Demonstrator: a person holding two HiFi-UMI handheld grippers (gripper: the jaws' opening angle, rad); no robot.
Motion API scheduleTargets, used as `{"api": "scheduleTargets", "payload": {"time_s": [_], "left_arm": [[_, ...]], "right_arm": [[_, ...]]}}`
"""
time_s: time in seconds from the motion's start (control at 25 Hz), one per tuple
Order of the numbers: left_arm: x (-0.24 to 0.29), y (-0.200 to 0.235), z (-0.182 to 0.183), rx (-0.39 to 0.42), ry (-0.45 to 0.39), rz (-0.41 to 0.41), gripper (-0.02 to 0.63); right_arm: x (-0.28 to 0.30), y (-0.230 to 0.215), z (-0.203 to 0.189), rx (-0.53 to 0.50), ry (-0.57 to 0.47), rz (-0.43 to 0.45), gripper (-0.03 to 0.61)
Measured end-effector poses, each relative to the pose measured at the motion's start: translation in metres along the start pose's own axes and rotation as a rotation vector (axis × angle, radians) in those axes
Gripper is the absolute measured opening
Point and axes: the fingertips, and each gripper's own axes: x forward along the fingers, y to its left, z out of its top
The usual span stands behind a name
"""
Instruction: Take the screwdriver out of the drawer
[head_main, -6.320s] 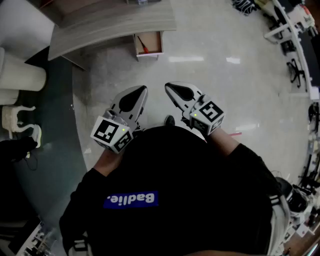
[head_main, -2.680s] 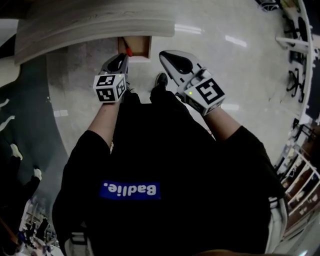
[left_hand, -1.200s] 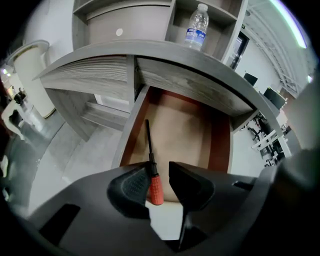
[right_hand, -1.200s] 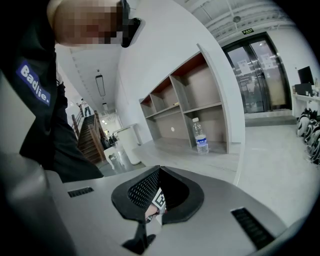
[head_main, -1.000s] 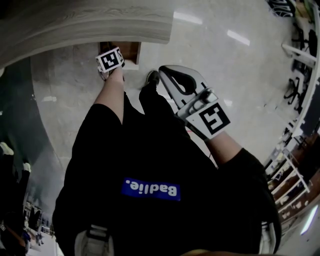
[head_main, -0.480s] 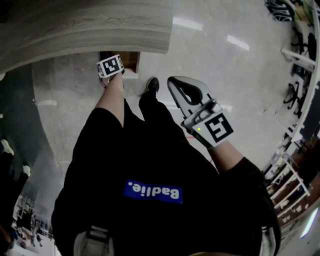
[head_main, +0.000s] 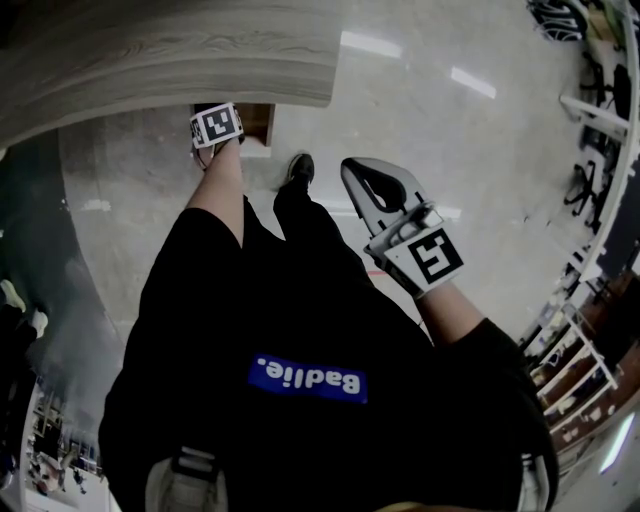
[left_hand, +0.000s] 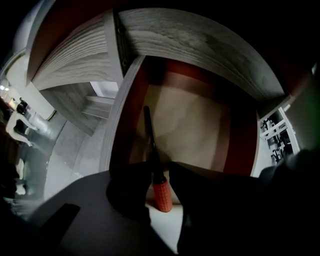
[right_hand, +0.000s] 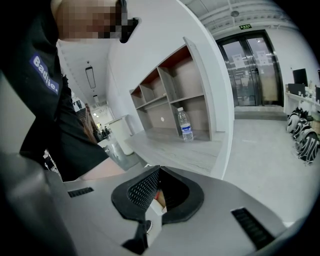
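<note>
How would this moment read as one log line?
left tool: shut on screwdriver in drawer | right tool: shut, empty

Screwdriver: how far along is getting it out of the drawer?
Done: the drawer is open. In hand: the left gripper looks shut on the screwdriver near its orange handle. Left: lifting it out; it lies inside. The right gripper hangs aside, shut.
</note>
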Motion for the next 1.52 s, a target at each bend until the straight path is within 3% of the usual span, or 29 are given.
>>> {"api": "scheduleTargets", "payload": {"time_s": [0.28,0.44,0.8,1.0,1.08,1.52], "left_arm": [[0.004,-0.003,0.001,0.044,-0.020,-0.013,0.106],[-0.002,-0.007,0.015,0.062,-0.079,-0.046,0.058],[-0.024,-0.008,0.020,0.008,-0.144,-0.088,0.057],[-0.036,-0.009,0.005,-0.119,-0.056,-0.121,0.057],[-0.042,-0.004,0.003,-0.148,-0.073,-0.143,0.057],[-0.068,0.002,-0.002,-0.145,-0.093,-0.185,0.057]], "right_arm": [[-0.008,-0.004,-0.005,0.017,0.011,-0.007,0.028],[-0.012,-0.005,-0.003,0.015,0.005,-0.020,0.028],[-0.015,0.011,0.006,-0.010,-0.021,-0.024,0.028],[-0.019,0.010,0.016,-0.011,-0.038,-0.043,0.028],[-0.020,0.019,0.017,-0.018,-0.047,-0.049,0.028],[-0.019,0.032,0.042,-0.055,-0.102,-0.059,0.028]]}}
